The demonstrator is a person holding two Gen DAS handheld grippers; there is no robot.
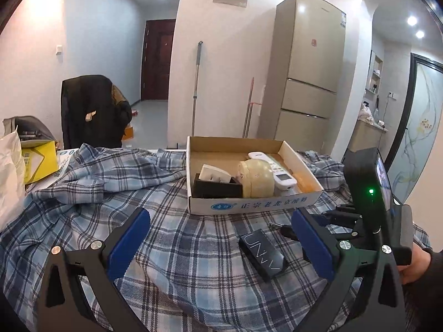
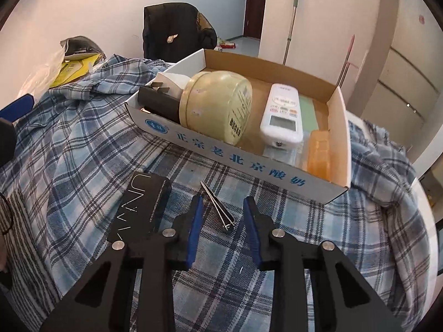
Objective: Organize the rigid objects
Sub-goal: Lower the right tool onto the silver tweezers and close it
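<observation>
A shallow cardboard box (image 1: 250,204) (image 2: 221,152) sits on a plaid cloth. It holds a cream round tin (image 1: 256,178) (image 2: 216,105), a white remote (image 1: 279,175) (image 2: 282,113), a black holder with white pieces (image 1: 217,185) (image 2: 159,98) and an orange case (image 2: 319,153). A black UNNY box (image 1: 261,251) (image 2: 139,204) and metal nail clippers (image 2: 218,207) lie on the cloth before the cardboard box. My left gripper (image 1: 221,218) is open wide above the cloth. My right gripper (image 2: 223,202) is open, its fingers either side of the clippers; it also shows in the left wrist view (image 1: 318,227).
The plaid cloth (image 1: 110,193) (image 2: 83,138) covers the table. A yellow packet (image 1: 38,160) and white bags lie at the far left. A chair draped with a dark jacket (image 1: 94,110) stands behind. A mop (image 1: 196,88) and a fridge (image 1: 307,69) stand by the wall.
</observation>
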